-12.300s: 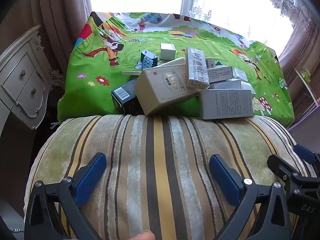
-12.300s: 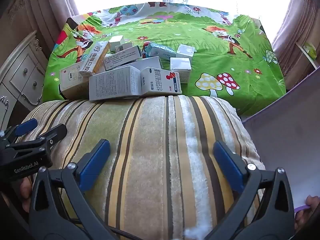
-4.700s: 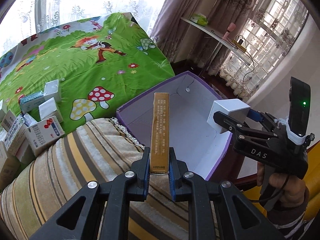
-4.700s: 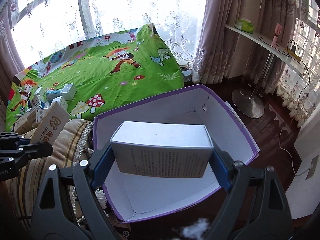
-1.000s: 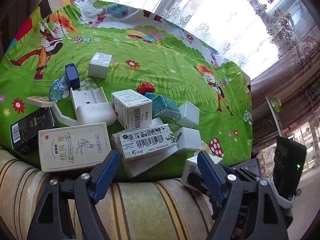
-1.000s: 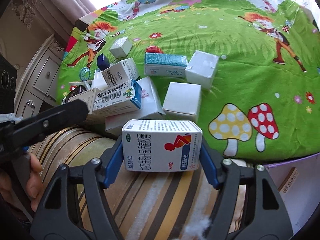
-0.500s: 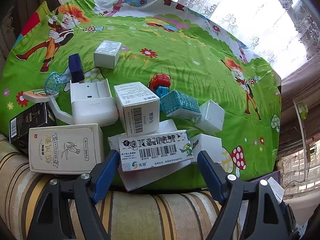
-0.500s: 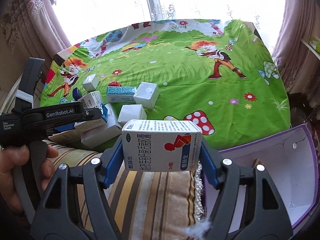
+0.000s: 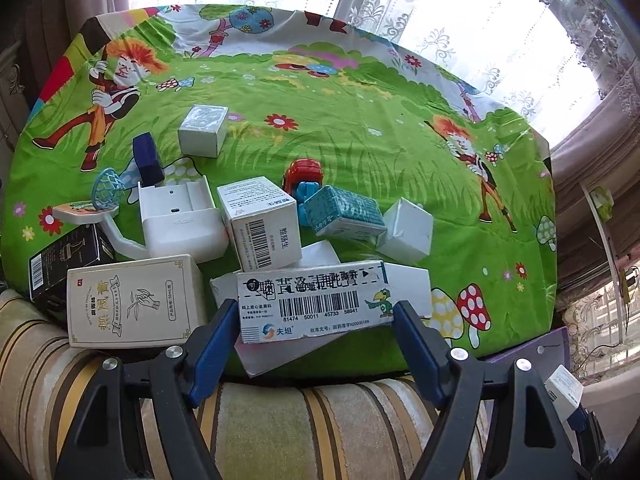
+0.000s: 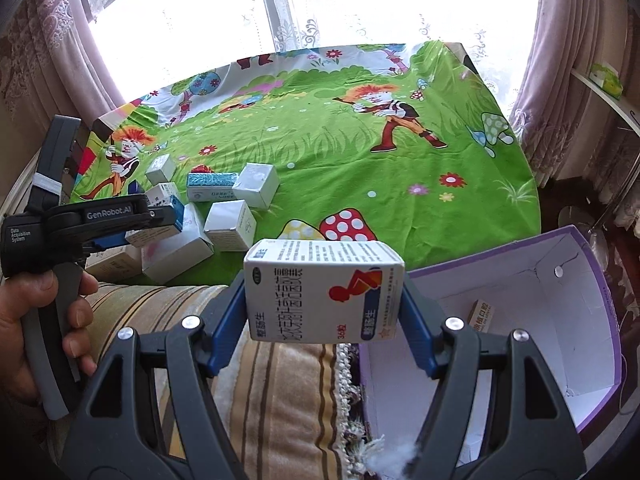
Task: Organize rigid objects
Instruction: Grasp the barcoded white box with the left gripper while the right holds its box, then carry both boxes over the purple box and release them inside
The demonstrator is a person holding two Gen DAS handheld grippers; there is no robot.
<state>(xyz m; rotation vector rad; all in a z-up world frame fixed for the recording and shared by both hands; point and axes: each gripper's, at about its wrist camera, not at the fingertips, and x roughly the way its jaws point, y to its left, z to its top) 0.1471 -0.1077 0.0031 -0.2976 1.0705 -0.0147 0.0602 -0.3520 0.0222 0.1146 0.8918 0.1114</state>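
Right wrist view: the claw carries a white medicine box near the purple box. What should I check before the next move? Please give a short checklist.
1. Right claw clamps the medicine box at both ends: ok.
2. Purple box is open, with bare floor beside the small carton: ok.
3. Medicine box is fully over the purple box: not ok, it seems to hang partly above the striped cushion.
4. Left claw grips the barcode box: cannot tell; the pads flank its ends.
5. The two claws are apart: ok.
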